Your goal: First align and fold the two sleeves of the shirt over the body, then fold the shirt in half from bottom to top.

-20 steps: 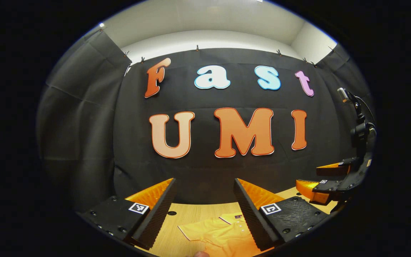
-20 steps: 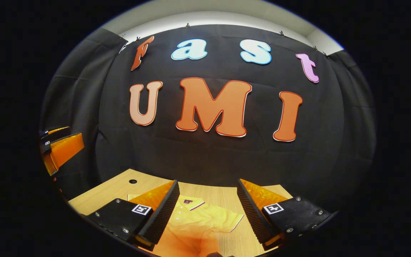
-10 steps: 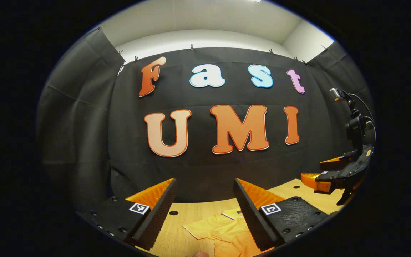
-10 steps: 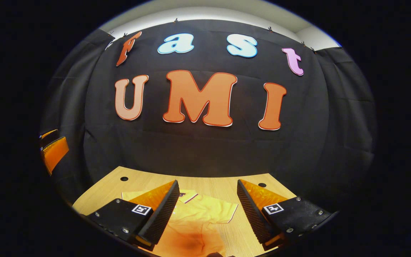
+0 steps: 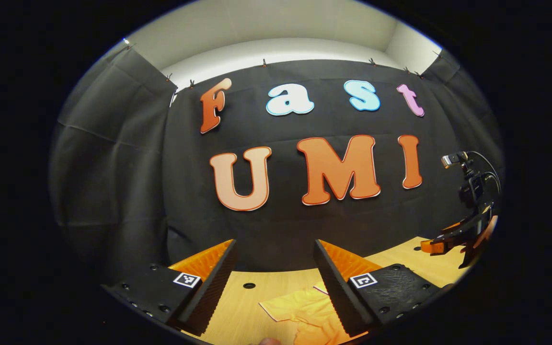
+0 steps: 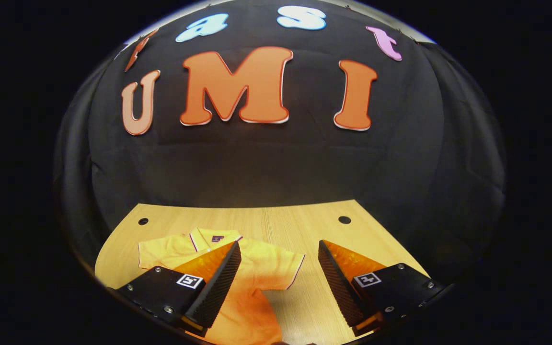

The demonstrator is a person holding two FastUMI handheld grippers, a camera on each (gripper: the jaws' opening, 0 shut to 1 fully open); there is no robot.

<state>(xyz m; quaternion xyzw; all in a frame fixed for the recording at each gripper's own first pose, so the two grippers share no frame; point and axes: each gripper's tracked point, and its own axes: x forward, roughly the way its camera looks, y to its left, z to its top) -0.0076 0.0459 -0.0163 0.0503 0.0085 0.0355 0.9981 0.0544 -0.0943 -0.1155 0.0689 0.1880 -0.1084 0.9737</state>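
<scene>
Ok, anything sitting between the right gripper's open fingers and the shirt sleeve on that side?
No. In the right gripper view, the right gripper is open above the shirt, and only bare table lies beside the sleeve.

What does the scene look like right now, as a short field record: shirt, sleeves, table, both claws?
shirt: yellow-orange short-sleeved polo shirt, lying flat, collar toward the wall
sleeves: spread out, not yet folded over the body
table: light wooden table, with round holes near the far edge
left claw: open, above the shirt, holding nothing
right claw: open, above the shirt's sleeve side, holding nothing
</scene>
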